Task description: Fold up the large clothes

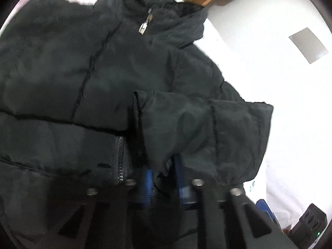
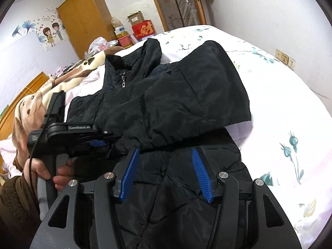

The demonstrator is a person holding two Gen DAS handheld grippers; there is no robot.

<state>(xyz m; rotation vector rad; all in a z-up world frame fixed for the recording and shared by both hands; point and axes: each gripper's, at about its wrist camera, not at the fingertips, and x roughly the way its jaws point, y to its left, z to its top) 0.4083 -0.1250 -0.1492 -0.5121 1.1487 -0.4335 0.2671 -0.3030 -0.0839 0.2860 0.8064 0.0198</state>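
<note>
Sleeve-folding stage: black puffer jacket (image 2: 157, 108) lies on the bed (image 2: 280, 95), left hand-held gripper (image 1: 162, 178) pinching the cuff at 6 o'clock, right hand-held gripper (image 2: 166, 172) open, empty; next, probably lay that sleeve across the chest.

bed (image 2: 280, 95) covered by a white sheet (image 2: 290, 112) printed with teal flowers. a black padded jacket (image 2: 166, 103) lies spread directly on the sheet, zipped to the collar, one sleeve folded across its front. a cream paw-print blanket (image 2: 62, 83) lies bunched beyond it.
</note>
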